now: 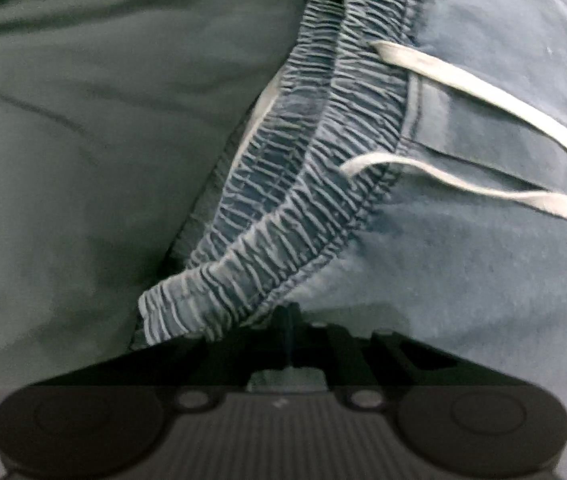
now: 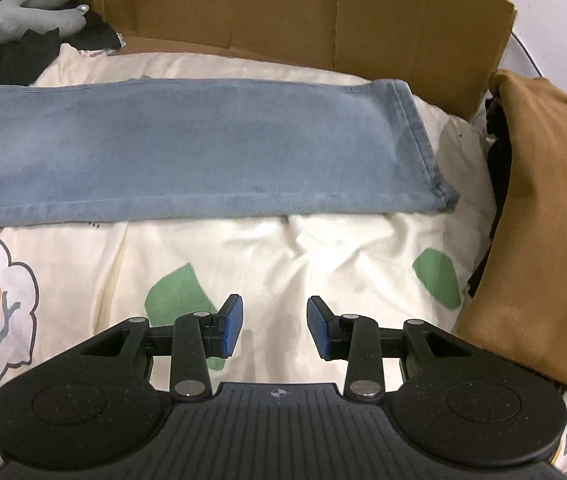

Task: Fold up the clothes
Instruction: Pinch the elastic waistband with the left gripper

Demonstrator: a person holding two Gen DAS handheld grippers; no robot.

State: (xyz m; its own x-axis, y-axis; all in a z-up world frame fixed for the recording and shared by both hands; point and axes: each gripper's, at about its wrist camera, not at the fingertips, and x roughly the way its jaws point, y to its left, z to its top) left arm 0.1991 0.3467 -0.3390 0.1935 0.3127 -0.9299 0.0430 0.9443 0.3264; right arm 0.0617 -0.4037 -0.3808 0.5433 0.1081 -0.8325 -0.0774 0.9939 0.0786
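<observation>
A pair of light blue jeans fills the left wrist view at very close range, with its gathered elastic waistband (image 1: 295, 184) running diagonally and a white drawstring (image 1: 483, 92) lying across the denim. My left gripper (image 1: 289, 318) is shut on the jeans at the lower edge of the waistband, and its fingertips are dark and partly buried in the cloth. In the right wrist view a jeans leg (image 2: 187, 148) lies flat across a cream bedsheet (image 2: 323, 256), hem to the right. My right gripper (image 2: 274, 326) hangs open over the sheet in front of the leg, holding nothing.
A grey-green cloth (image 1: 103, 140) lies left of the waistband. A cardboard wall (image 2: 323, 20) stands behind the bed. A brown garment (image 2: 535, 220) is piled at the right over dark clothes. A grey plush toy (image 2: 35, 8) lies at the far left.
</observation>
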